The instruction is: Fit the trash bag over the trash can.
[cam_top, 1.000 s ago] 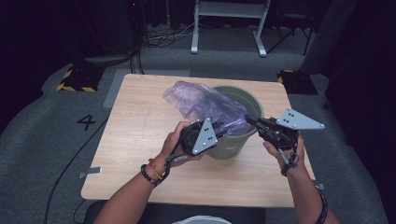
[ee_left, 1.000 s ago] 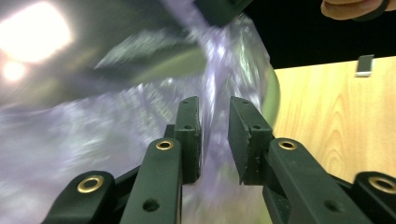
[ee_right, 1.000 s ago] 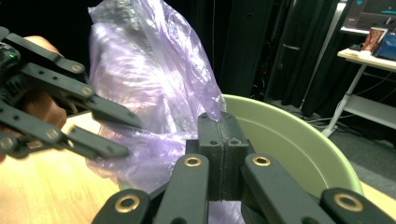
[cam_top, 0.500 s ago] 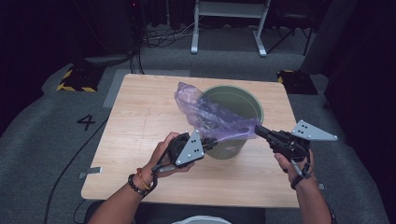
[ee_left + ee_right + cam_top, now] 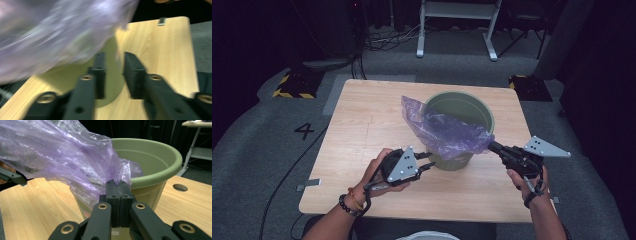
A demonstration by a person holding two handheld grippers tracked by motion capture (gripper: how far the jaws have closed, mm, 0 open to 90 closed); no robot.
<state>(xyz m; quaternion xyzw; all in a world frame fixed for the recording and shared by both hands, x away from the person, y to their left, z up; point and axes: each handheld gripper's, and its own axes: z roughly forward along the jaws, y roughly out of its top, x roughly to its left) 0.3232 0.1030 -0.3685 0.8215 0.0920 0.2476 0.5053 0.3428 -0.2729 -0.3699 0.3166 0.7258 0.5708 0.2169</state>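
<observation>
My right tongs [image 5: 490, 145] are pressed together, pinching a corner of the purple bag [image 5: 444, 131]. The bag stretches from upper left to lower right across the green bucket's [image 5: 467, 107] near rim at mid-frame. My left tongs [image 5: 430, 160] have just been opening, nothing between them, just beside the bucket's wall. Bare table [image 5: 362, 120] lies left, its edge near my hands.
</observation>
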